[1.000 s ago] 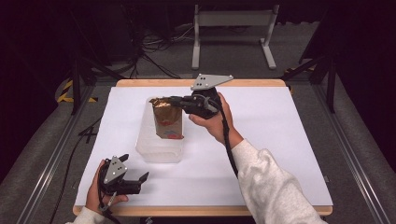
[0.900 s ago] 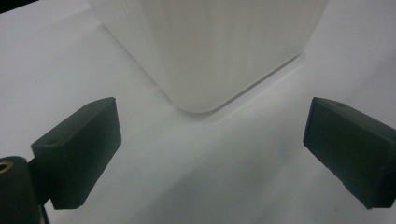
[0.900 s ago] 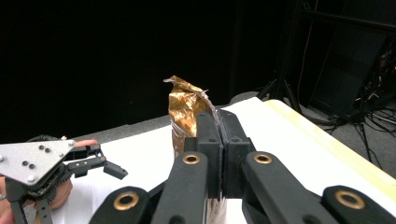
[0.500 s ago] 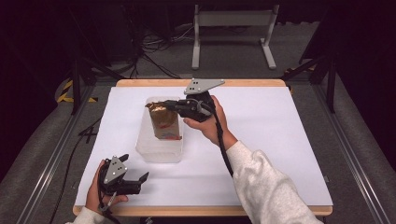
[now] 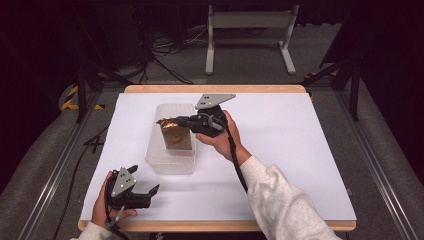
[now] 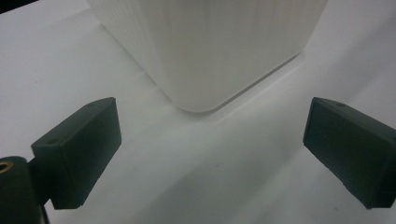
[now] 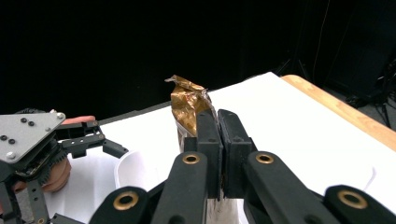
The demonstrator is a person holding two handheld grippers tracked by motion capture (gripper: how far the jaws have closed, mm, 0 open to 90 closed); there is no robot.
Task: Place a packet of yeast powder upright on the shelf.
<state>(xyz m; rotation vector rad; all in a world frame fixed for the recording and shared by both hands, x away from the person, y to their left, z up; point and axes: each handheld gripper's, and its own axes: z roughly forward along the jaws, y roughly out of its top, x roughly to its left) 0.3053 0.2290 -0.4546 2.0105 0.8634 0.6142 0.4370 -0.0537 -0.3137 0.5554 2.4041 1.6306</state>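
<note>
A crumpled gold foil bag (image 5: 175, 136) stands upright inside a clear plastic bin (image 5: 167, 167) on the white table. My right gripper (image 5: 181, 121) is shut on the bag's top edge and reaches in from the right. In the right gripper view, the gold bag (image 7: 187, 100) rises from between the closed jaws of the right gripper (image 7: 218, 116), above the bin's rim (image 7: 133, 170). My left gripper (image 5: 145, 179) rests open near the front left corner of the table. The left gripper (image 6: 210, 140) has nothing between its jaws and faces the bin's near corner (image 6: 210, 46).
The white tabletop (image 5: 290, 145) spreads wide to the right of the bin, with a wooden edge (image 5: 215, 226) along the front. A grey metal stand (image 5: 250, 22) and cables lie on the floor beyond the table. The other hand's gripper (image 7: 56, 140) is at the left of the right gripper view.
My right gripper has come down and slightly towards the left with the gold bag, lowering it deeper into the bin. The left gripper has stayed in place.
</note>
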